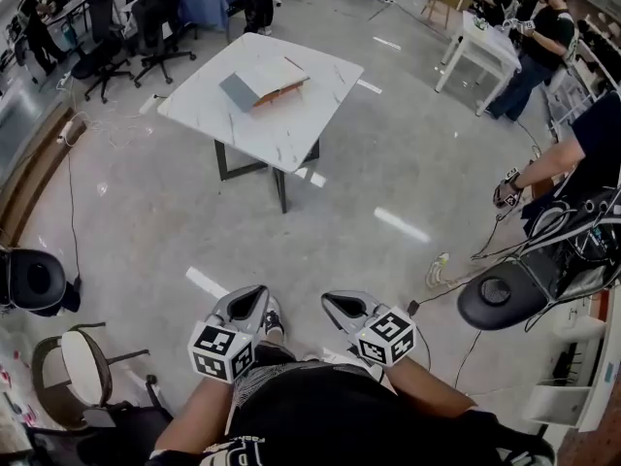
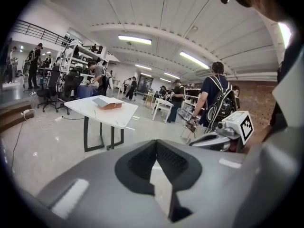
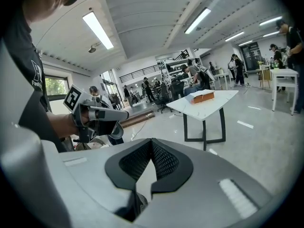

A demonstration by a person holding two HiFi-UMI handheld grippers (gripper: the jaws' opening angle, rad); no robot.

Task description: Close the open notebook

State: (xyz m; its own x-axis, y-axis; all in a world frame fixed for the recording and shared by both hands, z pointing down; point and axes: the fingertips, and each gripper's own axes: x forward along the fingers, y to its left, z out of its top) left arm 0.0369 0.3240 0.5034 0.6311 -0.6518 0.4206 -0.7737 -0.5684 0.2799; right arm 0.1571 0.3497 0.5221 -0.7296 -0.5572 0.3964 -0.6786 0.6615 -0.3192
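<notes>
Notebook (image 1: 264,83), just one, lies on the single white marble table (image 1: 291,139), well ahead of both grippers; its pages are too distant to make out. Left gripper (image 1: 256,295) and right gripper (image 1: 332,301) hang side by side, both clenched on nothing.

floor (image 1: 175,212): glossy grey | table (image 1: 291,129): white marble top | office chairs (image 1: 146,27): black | ceiling lights (image 2: 135,39): strips

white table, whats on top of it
A notebook lies on the white table, with a grey cover showing. Its pages and the tabletop under it are covered, so they cannot be seen.
</notes>
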